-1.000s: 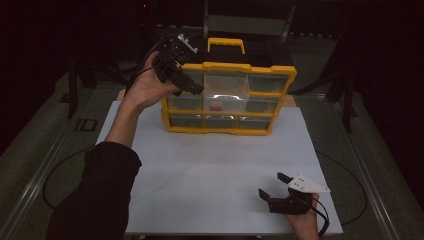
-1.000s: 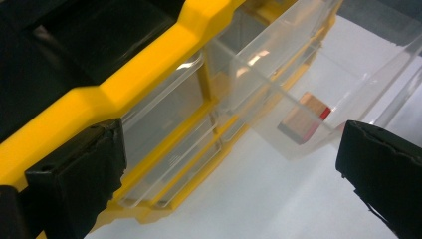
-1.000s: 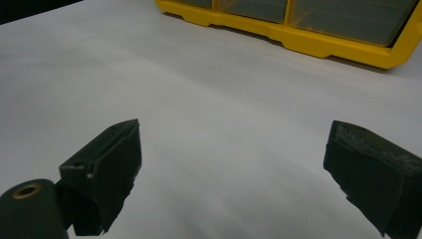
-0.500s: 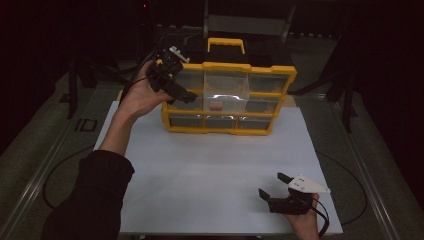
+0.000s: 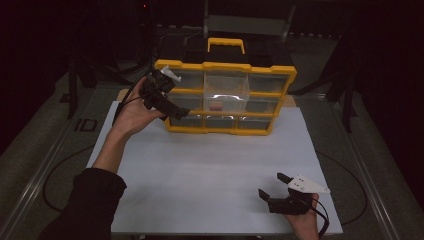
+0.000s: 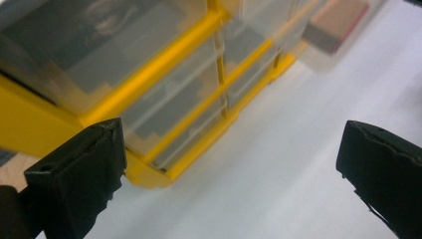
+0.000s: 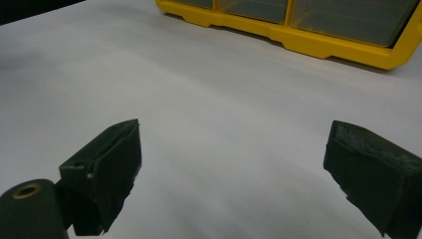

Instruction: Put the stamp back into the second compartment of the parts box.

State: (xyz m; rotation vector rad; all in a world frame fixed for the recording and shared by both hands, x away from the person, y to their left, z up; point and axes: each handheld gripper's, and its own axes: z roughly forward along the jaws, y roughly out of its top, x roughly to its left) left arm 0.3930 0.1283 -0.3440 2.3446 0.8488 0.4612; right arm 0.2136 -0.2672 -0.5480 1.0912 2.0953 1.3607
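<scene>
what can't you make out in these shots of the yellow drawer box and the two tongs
- Drawer box: the contents of its small side drawers are too dark and small in the high view.
- Pink-brown block: blurred and cut off by the top edge in the left gripper view.
- Left tongs: the person's hand hides the grip.
- Right tongs: the hand runs off the bottom edge.

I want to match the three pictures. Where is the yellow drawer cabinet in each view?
High view: the yellow drawer cabinet stands at upper centre, on the far edge of the white mat.
Left gripper view: upper left, tilted, very close.
Right gripper view: along the top edge, right of centre.
Shared landmark: the cabinet's yellow bottom rail on the mat.
</scene>
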